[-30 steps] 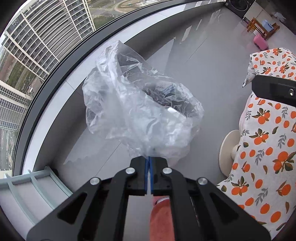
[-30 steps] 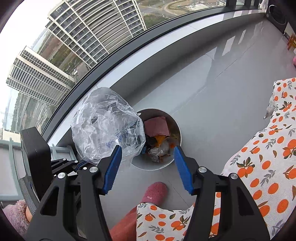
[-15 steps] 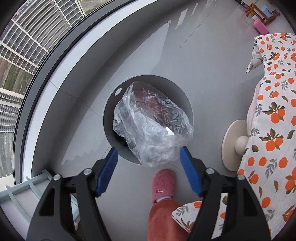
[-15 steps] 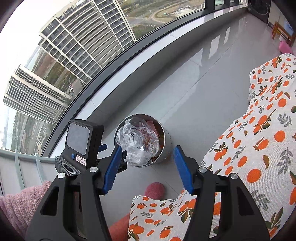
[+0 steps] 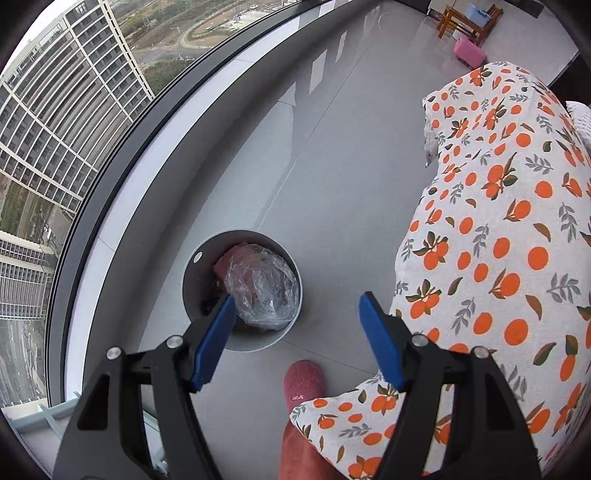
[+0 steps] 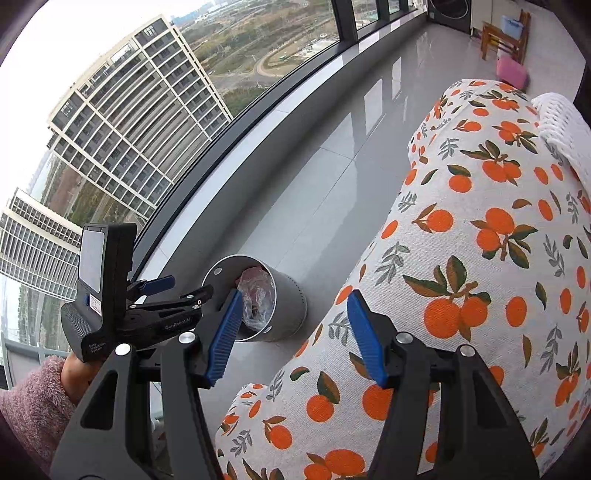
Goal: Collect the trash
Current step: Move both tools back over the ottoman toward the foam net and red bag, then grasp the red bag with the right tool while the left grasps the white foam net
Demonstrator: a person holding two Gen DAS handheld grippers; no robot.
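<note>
We're on a glazed balcony w/ a grey tiled floor, a curved window wall on the left and high-rise blocks outside. A surface draped in an orange-print cloth fills the right side of both views.

The round grey trash bin stands on the floor near the window sill, just beside the cloth's edge. The crumpled clear plastic bag lies inside it, on top of reddish scraps, w/ nothing gripping it. From the right wrist view the bin shows side-on, bag poking up at the rim.

Our left hand-held gripper hangs above the bin, pointing steeply down, blue pads wide apart, nothing btwn them. In the right view it shows from the side, held by a hand in a fuzzy pink sleeve.

Our right hand-held gripper is also spread, empty, over the cloth's edge and the bin.

A pink slipper sits on the floor just below the bin. Far back: a wooden stool and a pink box.
</note>
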